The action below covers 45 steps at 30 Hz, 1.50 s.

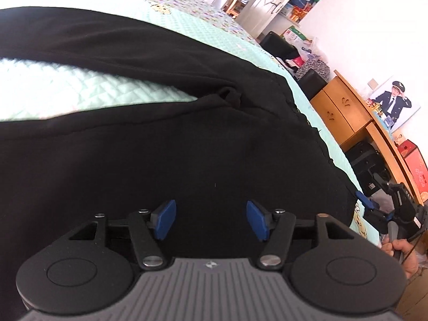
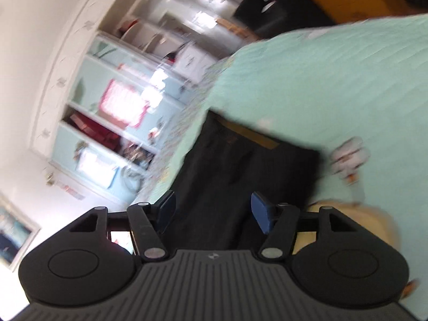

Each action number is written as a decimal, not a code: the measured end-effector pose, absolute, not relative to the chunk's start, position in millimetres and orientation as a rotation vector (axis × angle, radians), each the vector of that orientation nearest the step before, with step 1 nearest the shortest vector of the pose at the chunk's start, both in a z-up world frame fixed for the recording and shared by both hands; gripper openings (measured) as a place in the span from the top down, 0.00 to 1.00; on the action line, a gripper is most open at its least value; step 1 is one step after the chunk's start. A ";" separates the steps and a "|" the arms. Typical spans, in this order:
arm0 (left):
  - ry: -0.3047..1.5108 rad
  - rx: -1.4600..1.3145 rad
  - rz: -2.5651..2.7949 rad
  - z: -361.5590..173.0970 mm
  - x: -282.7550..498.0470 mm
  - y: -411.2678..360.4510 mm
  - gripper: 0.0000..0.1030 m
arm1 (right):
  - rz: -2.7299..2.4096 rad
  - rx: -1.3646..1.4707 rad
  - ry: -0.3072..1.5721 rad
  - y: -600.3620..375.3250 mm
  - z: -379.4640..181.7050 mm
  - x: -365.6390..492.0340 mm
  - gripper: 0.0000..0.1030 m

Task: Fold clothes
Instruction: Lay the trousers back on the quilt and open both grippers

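Left wrist view: left tongs (image 1: pixel 211 219) spread, empty, low over black trousers (image 1: pixel 160 147) spread on bed (image 1: pixel 80 91), legs parted mid-left. Right wrist view: blurred; right tongs (image 2: pixel 212 214) spread, nothing pinched; garment lower centre. No finished fold visible; folding left.

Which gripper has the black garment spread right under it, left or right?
The left gripper: the black garment fills its view beneath open jaws. The right gripper, also open, sees only a narrow black strip.
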<state>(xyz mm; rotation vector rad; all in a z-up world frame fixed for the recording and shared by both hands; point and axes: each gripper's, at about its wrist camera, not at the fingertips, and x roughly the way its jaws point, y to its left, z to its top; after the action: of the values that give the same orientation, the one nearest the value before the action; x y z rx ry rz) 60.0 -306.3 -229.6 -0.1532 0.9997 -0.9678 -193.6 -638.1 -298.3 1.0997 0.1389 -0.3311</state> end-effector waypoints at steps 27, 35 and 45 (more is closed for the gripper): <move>1.100 -0.130 -0.895 -231.1 2.4 -248.3 0.39 | -0.296 0.937 0.461 -543.8 -288.8 -197.0 0.52; 1.097 -0.170 -0.880 -230.5 -2.1 -236.0 0.39 | -0.280 0.942 0.516 -517.5 -282.3 -202.6 0.56; 1.019 -0.138 -0.827 -206.2 -13.1 -211.3 0.39 | -0.155 0.989 0.621 -481.0 -308.2 -204.5 0.62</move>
<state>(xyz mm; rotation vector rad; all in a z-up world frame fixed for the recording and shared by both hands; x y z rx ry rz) -13.1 -211.3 -206.2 -0.1381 1.0190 -0.8270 -204.5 -481.0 -308.2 0.9887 0.6214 -0.1552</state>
